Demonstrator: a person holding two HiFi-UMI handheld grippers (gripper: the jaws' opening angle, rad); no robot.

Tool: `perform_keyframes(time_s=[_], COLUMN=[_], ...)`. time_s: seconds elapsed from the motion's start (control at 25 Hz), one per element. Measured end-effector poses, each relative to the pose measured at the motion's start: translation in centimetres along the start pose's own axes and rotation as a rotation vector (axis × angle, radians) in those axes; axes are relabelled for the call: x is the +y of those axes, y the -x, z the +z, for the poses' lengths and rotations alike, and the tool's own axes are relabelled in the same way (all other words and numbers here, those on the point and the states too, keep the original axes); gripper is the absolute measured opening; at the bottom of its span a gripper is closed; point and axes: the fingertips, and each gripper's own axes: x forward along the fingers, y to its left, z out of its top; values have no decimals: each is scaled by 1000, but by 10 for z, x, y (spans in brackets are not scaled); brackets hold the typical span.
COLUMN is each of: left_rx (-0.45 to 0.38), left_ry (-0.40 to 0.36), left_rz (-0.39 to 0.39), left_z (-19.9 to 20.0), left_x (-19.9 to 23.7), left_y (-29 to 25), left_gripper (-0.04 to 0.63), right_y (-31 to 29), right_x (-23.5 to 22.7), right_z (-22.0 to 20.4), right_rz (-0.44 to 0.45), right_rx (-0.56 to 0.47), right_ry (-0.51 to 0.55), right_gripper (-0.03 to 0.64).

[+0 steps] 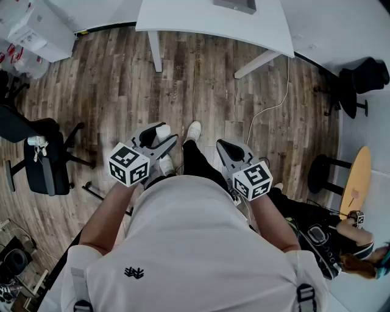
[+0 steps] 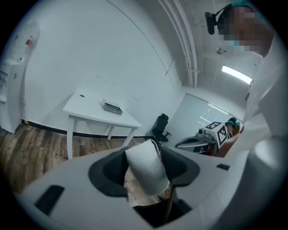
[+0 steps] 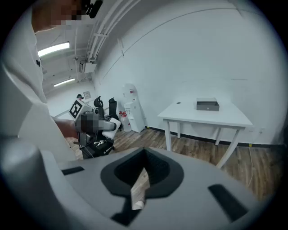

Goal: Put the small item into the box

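Observation:
I stand on a wooden floor with a gripper in each hand. My left gripper [image 1: 158, 136] [image 2: 147, 156] is shut on a small white, soft-looking item [image 1: 162, 130] [image 2: 144, 167] that fills the space between its black pads. My right gripper [image 1: 226, 148] [image 3: 142, 174] is shut with nothing in it; only a thin slit of floor shows between its pads. The box [image 1: 235, 5] [image 2: 111, 107] [image 3: 207, 104] is a small grey one. It lies on a white table [image 1: 213, 23] [image 3: 211, 117] across the room, well ahead of both grippers.
A black office chair [image 1: 42, 163] stands to my left, and another one [image 2: 160, 126] near the far wall. A seated person [image 1: 350, 244] and a stool [image 1: 325, 173] are at my right. A white cable [image 1: 268, 109] runs across the floor. A water dispenser [image 3: 133, 107] stands by the wall.

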Motion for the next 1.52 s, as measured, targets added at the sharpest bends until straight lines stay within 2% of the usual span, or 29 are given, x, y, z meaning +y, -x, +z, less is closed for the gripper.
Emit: perform_keyframes(time_s=[0.2,0.4,0.52,0.72,0.92,1.04,1.16,1.52], left_rx=[20,48,43,35,59,80,91,145], left_ry=[-6,-66,-71,-74,-65,-49,-66,-127], left_rz=[27,31,32,18,-22,-67,-114,-255], left_z=[23,66,92,127,149,163,184,256], left_x=[8,20,29,42,62,81,102,175], left_y=[-33,-79,-105,-152,-177,-201,-229,-305], left_gripper=[225,225,225,225,225,225,224,224], right_y=[-10,-25,-30,-42,-63,-75,-87,-121], right_x=[-42,-98,-126,-171,-194,-214,-235,-290], right_z=[26,63,78,91,108,117,129,180], right_rz=[13,32,31,43,20,-12,-51,-268], right_rx=[-30,-73,-94,-95,-113,-106,-102,-142], right_ry=[-1,11,8,-7,-43,-79,-88,-192], right_gripper=[5,5,5,6,11,25,54,52])
